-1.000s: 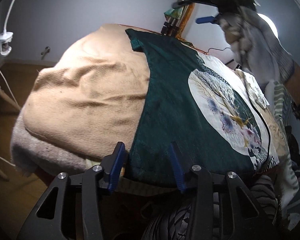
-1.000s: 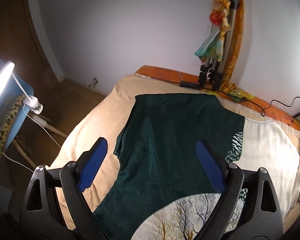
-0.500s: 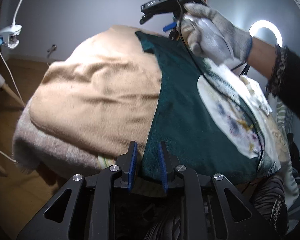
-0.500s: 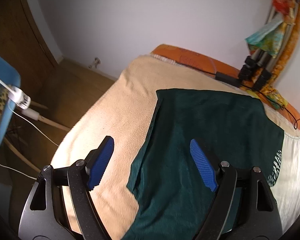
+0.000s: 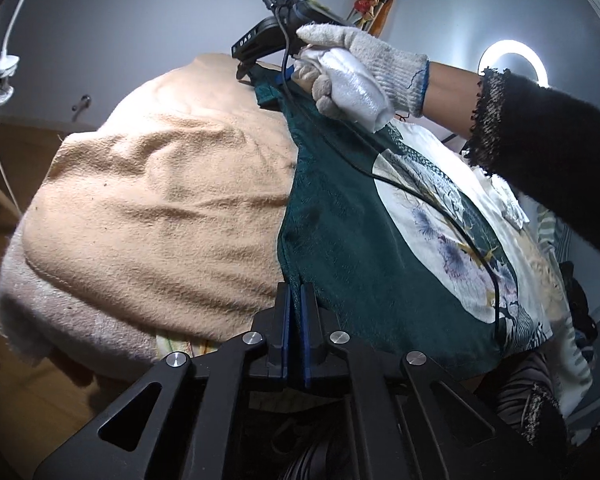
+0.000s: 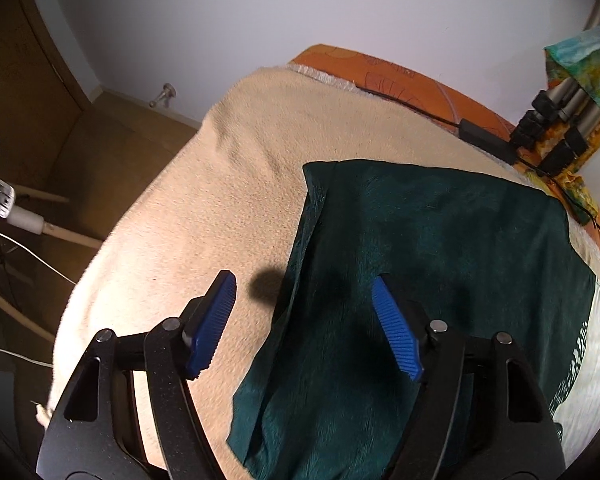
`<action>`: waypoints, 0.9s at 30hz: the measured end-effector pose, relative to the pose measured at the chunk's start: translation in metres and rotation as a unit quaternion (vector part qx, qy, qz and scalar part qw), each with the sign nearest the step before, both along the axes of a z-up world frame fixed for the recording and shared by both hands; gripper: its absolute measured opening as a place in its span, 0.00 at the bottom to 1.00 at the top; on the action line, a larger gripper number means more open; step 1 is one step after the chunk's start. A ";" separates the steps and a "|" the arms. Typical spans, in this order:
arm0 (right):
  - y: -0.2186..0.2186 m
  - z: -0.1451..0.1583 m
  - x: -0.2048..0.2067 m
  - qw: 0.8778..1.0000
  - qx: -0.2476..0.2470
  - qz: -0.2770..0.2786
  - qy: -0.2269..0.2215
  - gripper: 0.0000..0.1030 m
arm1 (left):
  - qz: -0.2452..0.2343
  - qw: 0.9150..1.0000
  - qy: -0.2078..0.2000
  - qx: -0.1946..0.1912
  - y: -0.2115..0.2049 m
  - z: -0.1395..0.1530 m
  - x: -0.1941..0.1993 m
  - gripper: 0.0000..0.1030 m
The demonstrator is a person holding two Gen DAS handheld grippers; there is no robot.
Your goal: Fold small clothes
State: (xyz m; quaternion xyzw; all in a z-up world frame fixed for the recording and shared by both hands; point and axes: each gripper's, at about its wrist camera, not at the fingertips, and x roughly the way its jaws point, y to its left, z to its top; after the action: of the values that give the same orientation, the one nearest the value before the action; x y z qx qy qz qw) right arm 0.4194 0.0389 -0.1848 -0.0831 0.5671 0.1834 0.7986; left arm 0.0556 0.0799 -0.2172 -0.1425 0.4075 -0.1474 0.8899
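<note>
Left tongs [image 5: 295, 300] pinched on the near hem of the green shirt [image 5: 352, 240]. Right tongs [image 6: 304, 320], held by a gloved hand [image 5: 356, 68], closing above the shirt's far sleeve edge without touching it. Shirt lies flat on the tan blanket [image 5: 160, 208] covering the bed.

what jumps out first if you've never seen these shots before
The dark green garment with its pale round tree print lies spread over the beige blanket. The left gripper is shut on its near edge. A gloved hand brings the right gripper, fingers closing, over the far edge.
</note>
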 end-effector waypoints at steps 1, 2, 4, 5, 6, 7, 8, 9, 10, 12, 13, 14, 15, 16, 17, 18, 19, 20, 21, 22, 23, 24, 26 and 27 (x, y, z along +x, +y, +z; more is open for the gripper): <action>0.002 -0.004 0.001 1.000 -0.006 0.004 0.001 0.64 | 0.000 1.000 0.000 -0.005 0.000 0.001 0.001 0.02; 0.004 -0.006 0.001 1.000 -0.013 0.010 0.001 0.61 | -0.002 1.000 0.001 -0.011 0.000 0.001 0.001 0.02; 0.006 -0.005 -0.001 1.000 -0.015 0.023 -0.010 0.53 | -0.004 1.000 0.000 -0.025 0.000 0.004 0.000 0.02; 0.006 -0.004 -0.001 0.999 -0.013 0.029 -0.011 0.41 | -0.004 0.999 -0.001 -0.032 0.000 0.005 0.000 0.02; 0.006 -0.003 0.000 0.999 -0.013 0.029 -0.012 0.32 | -0.004 0.999 -0.002 -0.036 0.001 0.007 -0.001 0.01; 0.005 -0.002 0.000 0.999 -0.013 0.028 -0.012 0.15 | -0.004 0.999 -0.004 -0.039 0.000 0.009 -0.002 0.01; 0.003 0.000 0.001 1.000 -0.014 0.026 -0.012 0.09 | -0.006 0.999 -0.009 -0.041 -0.001 0.012 -0.003 0.01; 0.000 0.002 0.001 1.000 -0.012 0.024 -0.015 0.08 | -0.008 0.999 -0.013 -0.041 -0.002 0.014 -0.005 0.01; -0.003 0.005 0.000 1.000 -0.009 0.022 -0.019 0.07 | -0.011 0.999 -0.016 -0.042 -0.004 0.016 -0.006 0.01; -0.013 0.012 0.000 1.000 0.006 0.015 -0.025 0.06 | -0.018 0.999 -0.021 -0.041 -0.007 0.022 -0.008 0.01; -0.017 0.015 0.000 0.999 0.015 0.011 -0.026 0.06 | -0.022 0.999 -0.025 -0.038 -0.010 0.025 -0.010 0.01; -0.023 0.019 0.000 0.999 0.024 0.007 -0.029 0.06 | -0.026 0.999 -0.028 -0.036 -0.012 0.028 -0.011 0.01; -0.029 0.023 0.000 0.999 0.033 0.003 -0.032 0.06 | -0.031 0.998 -0.031 -0.034 -0.015 0.030 -0.012 0.01; -0.036 0.028 -0.001 0.998 0.042 0.000 -0.036 0.05 | -0.036 0.998 -0.034 -0.032 -0.018 0.033 -0.012 0.01; -0.044 0.032 -0.001 0.998 0.051 -0.003 -0.040 0.05 | -0.040 0.998 -0.037 -0.030 -0.021 0.035 -0.012 0.01; -0.051 0.036 -0.002 0.997 0.060 -0.007 -0.044 0.05 | -0.046 0.998 -0.040 -0.029 -0.026 0.038 -0.013 0.01; -0.058 0.039 -0.003 0.997 0.067 -0.011 -0.048 0.05 | -0.050 0.997 -0.041 -0.029 -0.028 0.040 -0.013 0.01; -0.067 0.043 -0.004 0.996 0.073 -0.015 -0.051 0.05 | -0.058 0.997 -0.045 -0.027 -0.034 0.042 -0.013 0.01; -0.077 0.046 -0.005 0.995 0.080 -0.021 -0.056 0.05 | -0.063 0.997 -0.047 -0.025 -0.039 0.044 -0.013 0.01; -0.088 0.049 -0.006 0.994 0.089 -0.027 -0.060 0.05 | -0.069 0.996 -0.048 -0.024 -0.044 0.046 -0.014 0.01; -0.098 0.052 -0.006 0.993 0.097 -0.034 -0.063 0.05 | -0.078 0.996 -0.049 -0.020 -0.051 0.047 -0.014 0.01; -0.110 0.054 -0.007 0.991 0.106 -0.043 -0.066 0.05 | -0.083 0.995 -0.050 -0.018 -0.056 0.048 -0.014 0.01; -0.137 0.055 -0.010 0.988 0.121 -0.065 -0.071 0.05 | -0.099 0.994 -0.049 -0.013 -0.070 0.049 -0.013 0.01; -0.152 0.055 -0.014 0.986 0.126 -0.077 -0.071 0.05 | -0.107 0.993 -0.047 -0.011 -0.077 0.049 -0.013 0.01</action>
State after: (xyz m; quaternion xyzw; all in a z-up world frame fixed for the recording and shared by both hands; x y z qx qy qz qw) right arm 0.4053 -0.1128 -0.1299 0.0493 0.4860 0.1849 0.8528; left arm 0.0424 0.0028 -0.1680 -0.1002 0.3765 -0.2531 0.8855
